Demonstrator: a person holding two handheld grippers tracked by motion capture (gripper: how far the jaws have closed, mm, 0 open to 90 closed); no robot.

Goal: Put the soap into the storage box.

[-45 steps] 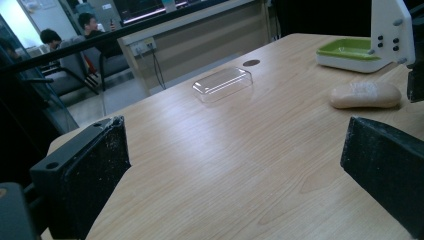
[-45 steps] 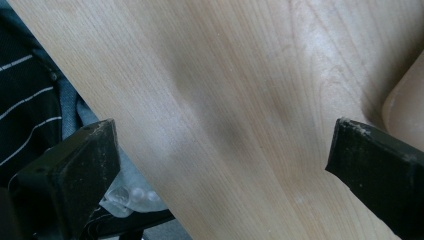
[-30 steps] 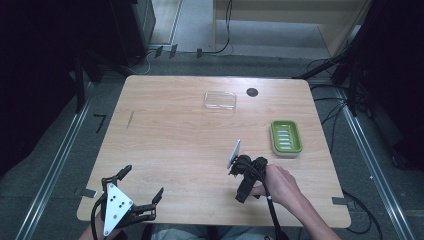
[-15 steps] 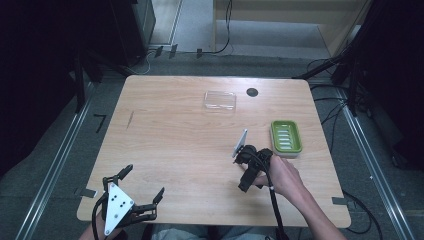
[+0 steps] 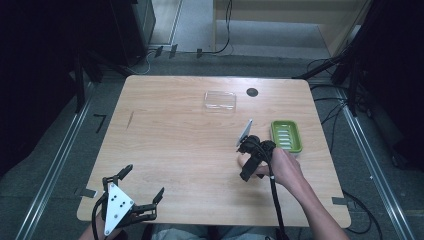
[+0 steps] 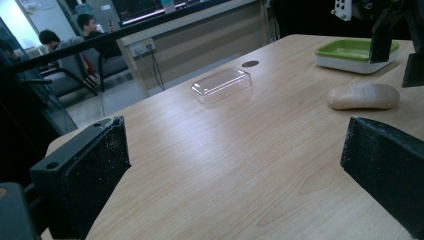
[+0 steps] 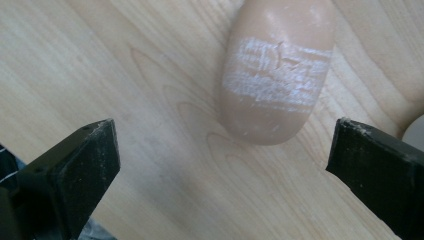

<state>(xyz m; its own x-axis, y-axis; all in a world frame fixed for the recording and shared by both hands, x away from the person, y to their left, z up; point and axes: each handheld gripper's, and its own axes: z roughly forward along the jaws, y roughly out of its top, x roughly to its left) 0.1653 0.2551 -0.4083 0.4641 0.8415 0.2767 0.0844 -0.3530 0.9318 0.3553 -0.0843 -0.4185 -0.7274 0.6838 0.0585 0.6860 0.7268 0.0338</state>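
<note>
From the high view we see our right tool (image 5: 243, 156) held over the right half of the tabletop (image 5: 170, 145), just beside the green soap dish (image 5: 286, 135), and our left tool (image 5: 131, 192) resting at the near left corner with its jaws spread. The soap is almost wholly hidden there under the right tool.

The right gripper view gives us what the high view hides: the bar of soap (image 7: 277, 70) lies flat on the wood just ahead of the right tool (image 7: 222, 145), whose jaws stand wide apart on either side, touching nothing.

The left gripper view shows the layout from low down: the soap (image 6: 363, 95) sits alone on the wood, apart from the dish (image 6: 356, 54) behind it, and a clear plastic lid (image 6: 221, 84) lies farther back near a dark round hole (image 6: 250, 63) in the tabletop. The left tool (image 6: 235, 170) is spread there too.

The soap is a tan, rounded oval with a whitish, scuffed band across its middle and a small nick in that band.
</note>
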